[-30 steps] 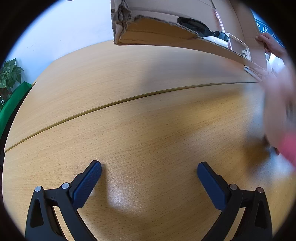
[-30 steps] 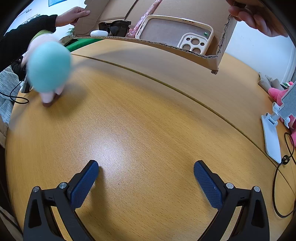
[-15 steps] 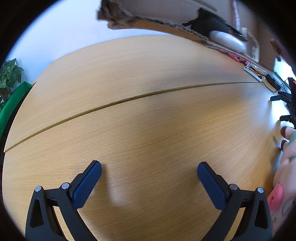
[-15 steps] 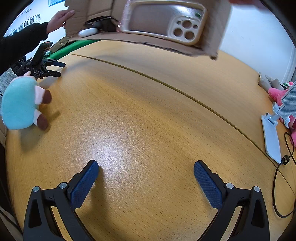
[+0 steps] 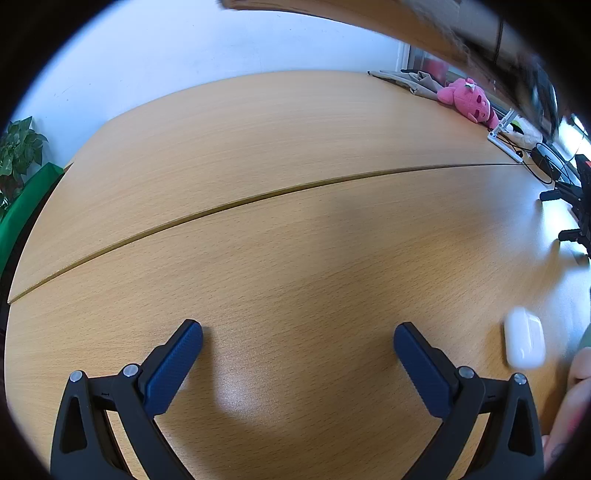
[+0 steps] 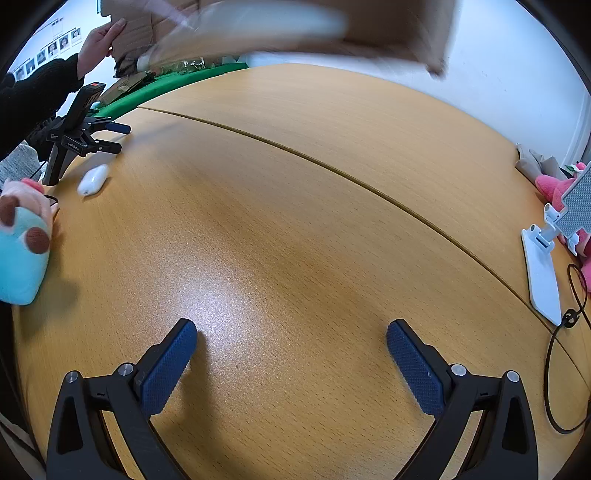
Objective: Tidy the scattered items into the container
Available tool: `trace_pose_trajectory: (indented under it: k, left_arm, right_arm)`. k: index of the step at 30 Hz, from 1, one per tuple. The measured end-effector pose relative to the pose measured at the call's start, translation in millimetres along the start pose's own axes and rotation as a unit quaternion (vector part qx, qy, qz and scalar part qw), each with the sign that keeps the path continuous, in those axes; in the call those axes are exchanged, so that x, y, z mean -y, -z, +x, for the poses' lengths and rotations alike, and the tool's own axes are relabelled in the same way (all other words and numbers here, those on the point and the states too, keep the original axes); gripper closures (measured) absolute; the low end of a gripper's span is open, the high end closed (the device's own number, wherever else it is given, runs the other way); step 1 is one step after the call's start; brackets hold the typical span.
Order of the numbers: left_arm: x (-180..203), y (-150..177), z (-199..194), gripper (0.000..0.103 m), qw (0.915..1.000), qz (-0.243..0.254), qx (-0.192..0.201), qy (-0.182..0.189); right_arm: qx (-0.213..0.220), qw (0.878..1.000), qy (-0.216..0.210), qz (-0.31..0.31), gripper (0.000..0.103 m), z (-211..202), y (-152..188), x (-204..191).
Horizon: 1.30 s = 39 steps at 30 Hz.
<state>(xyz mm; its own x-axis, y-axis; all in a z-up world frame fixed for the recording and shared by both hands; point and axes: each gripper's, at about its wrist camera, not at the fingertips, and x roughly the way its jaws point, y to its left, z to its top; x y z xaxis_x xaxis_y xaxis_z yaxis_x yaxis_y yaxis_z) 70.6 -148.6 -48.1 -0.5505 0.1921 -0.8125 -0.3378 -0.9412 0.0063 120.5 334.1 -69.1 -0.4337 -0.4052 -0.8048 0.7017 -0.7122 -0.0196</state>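
Left gripper: the left gripper (image 5: pixel 297 345) sits low over the wooden table (image 5: pixel 280 236), its blue-padded fingers (image 5: pixel 173 365) spread wide with nothing between them.
Right gripper: the right gripper (image 6: pixel 291 345) is likewise spread wide and holds nothing, over bare wood near the camera.
Container: a cardboard box (image 6: pixel 295 26) is held up in the air at the far side, blurred with motion; in the left wrist view its underside (image 5: pixel 424 26) runs along the top right edge. What it holds cannot be told through the blur.
Hand on box: a hand (image 6: pixel 99 44) in a black sleeve grips the box's far left corner.
Earbud case: a white earbud case (image 6: pixel 92 180) lies on the table at the far left of the right wrist view; in the left wrist view it appears blurred at the near right (image 5: pixel 524 343), just beside the right finger.
Plush toy: a teal and pink plush toy (image 6: pixel 22 243) lies at the left edge of the table, nearer than the earbud case; in the left wrist view only a sliver shows at the near right edge.
Other gripper tool: a black handheld gripper (image 6: pixel 79 129) rests on the table just beyond the earbud case.
Far right items: a pink plush (image 5: pixel 465 99), a white phone stand (image 6: pixel 543 273) and a black cable (image 6: pixel 565 350) sit by the table's right edge, well apart from both grippers.
Background: a green plant (image 5: pixel 18 151) stands at the far left.
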Motion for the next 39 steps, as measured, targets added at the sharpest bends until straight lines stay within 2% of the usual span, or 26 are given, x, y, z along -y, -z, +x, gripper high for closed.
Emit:
trace_pose_trajectory:
  k: [39]
  left_arm:
    - [0.4, -0.5, -1.8, 0.0, 1.0, 0.0, 0.0, -0.001]
  right_arm:
    - [0.0, 1.0, 0.005, 0.007, 0.0, 0.7, -0.4, -2.2]
